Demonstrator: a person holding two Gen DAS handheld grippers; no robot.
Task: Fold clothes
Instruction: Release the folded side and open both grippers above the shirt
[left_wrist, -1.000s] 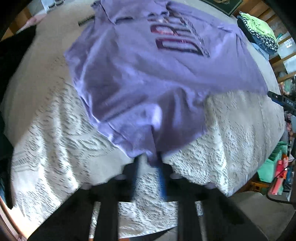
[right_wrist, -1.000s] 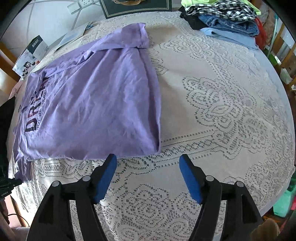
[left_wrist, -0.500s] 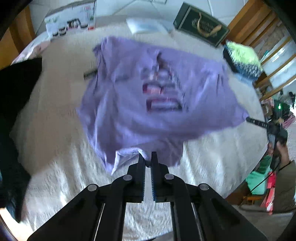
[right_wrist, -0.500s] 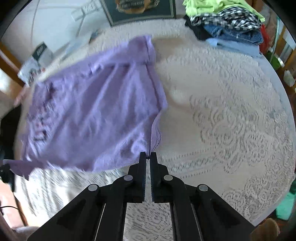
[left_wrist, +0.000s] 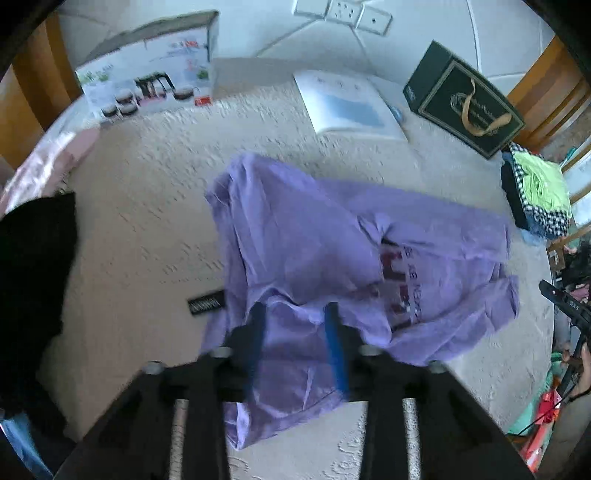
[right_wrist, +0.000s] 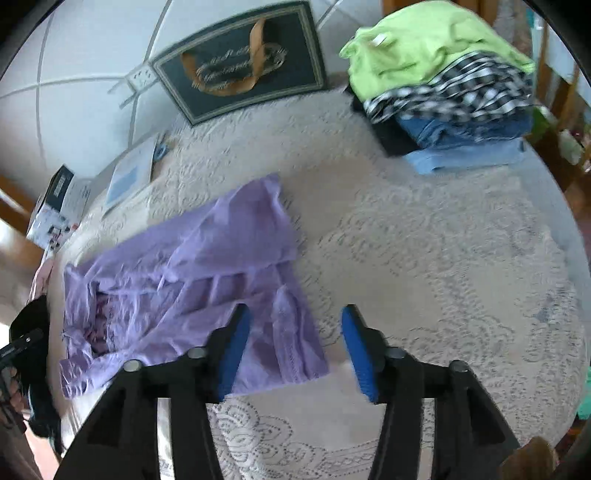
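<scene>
A purple T-shirt (left_wrist: 314, 258) with dark red lettering lies on the lace tablecloth (left_wrist: 147, 221), its bottom half folded up over the top so the print is partly covered. It also shows in the right wrist view (right_wrist: 207, 266). My left gripper (left_wrist: 295, 332) is open and empty, just above the folded hem at the shirt's left side. My right gripper (right_wrist: 291, 339) is open and empty, over the shirt's right folded corner. Both views are blurred by motion.
A stack of folded clothes (right_wrist: 443, 85) with a lime green top sits at the far right. A dark green box (left_wrist: 461, 99), a white booklet (left_wrist: 347, 107) and a printed carton (left_wrist: 147, 81) stand at the back. A black garment (left_wrist: 33, 277) lies left.
Both grippers were shut on the shirt's bottom corners half a second ago and carried the hem up over the shirt. Now both have opened and let go; the shirt lies folded in half.
</scene>
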